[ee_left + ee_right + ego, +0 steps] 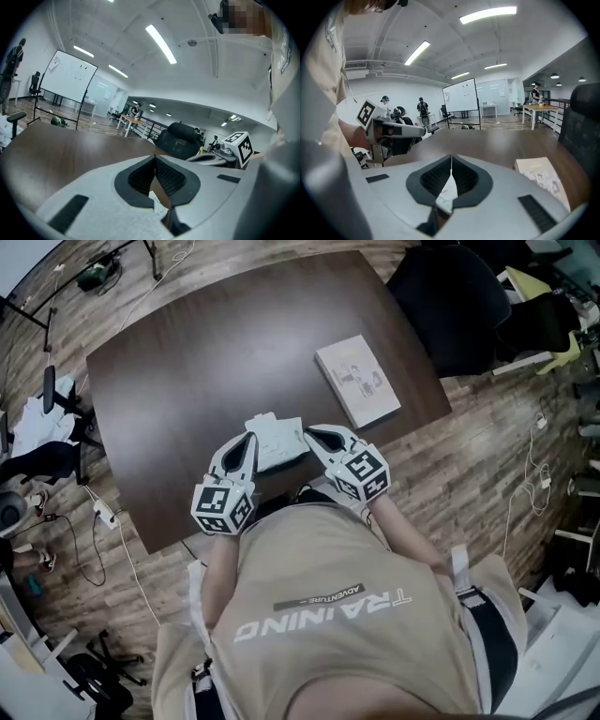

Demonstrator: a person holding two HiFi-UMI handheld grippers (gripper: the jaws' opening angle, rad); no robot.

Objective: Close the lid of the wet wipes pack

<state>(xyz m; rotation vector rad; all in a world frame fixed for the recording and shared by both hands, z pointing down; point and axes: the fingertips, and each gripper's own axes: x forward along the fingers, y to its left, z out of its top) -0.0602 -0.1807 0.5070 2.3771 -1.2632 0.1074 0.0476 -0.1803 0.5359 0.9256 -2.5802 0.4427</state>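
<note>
At the near edge of the table [206,362] the pack [277,442] lies between my two tongs. I can't make out its lid from above. My left gripper [246,444] sits at its left side and my right gripper [317,435] at its right. Both have their jaws together, and only a white sliver of pack shows through each gap. Farther right lies a book [357,380]. My chest hides part of the table's near edge.
</note>
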